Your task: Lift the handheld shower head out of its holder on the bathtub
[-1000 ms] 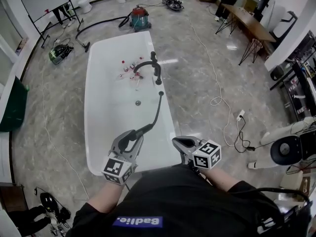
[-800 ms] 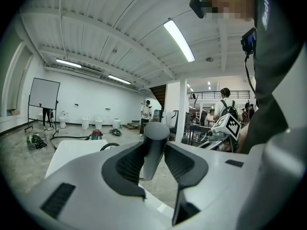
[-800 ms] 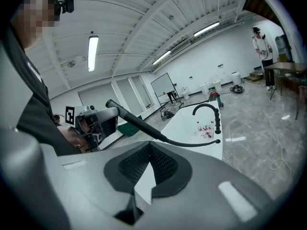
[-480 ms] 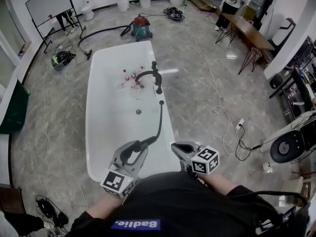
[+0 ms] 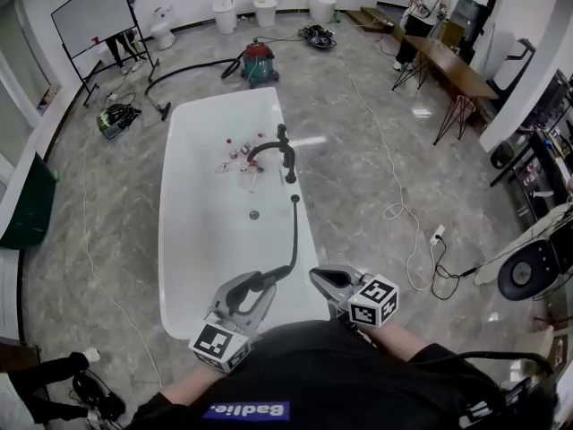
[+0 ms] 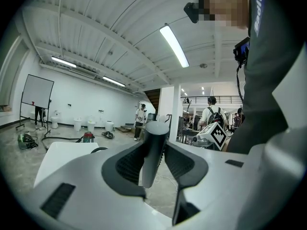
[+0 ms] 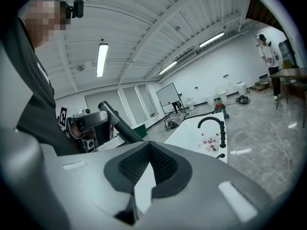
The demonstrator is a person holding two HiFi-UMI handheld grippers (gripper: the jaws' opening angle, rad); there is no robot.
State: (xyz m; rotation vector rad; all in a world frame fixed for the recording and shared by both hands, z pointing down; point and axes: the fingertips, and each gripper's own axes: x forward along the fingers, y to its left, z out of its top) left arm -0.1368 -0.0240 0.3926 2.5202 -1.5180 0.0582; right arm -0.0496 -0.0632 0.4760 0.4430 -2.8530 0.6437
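Observation:
My left gripper (image 5: 255, 283) is shut on the black handle of the shower head (image 5: 269, 277), held above the near end of the white bathtub (image 5: 179, 240). The black hose (image 5: 294, 240) curves from the handle up to a fitting on the tub's right rim. In the left gripper view the dark handle (image 6: 152, 150) stands upright, pressed between the two pads. My right gripper (image 5: 322, 277) hovers just right of it, shut and empty, with its pads (image 7: 165, 164) meeting at the tips. The right gripper view shows the left gripper (image 7: 88, 126) with the handle (image 7: 122, 126) slanting out of it.
A black arched faucet (image 5: 283, 150) stands on the tub's right rim, with small bottles (image 5: 240, 155) in the tub beside it. A vacuum cleaner (image 5: 258, 64) with its hose lies beyond the tub. Cables (image 5: 403, 213) trail over the floor at right, near a table (image 5: 457, 65).
Both grippers have risen a little. The left one has carried the shower handle up and nearer to me, and its hose now hangs in a longer arc.

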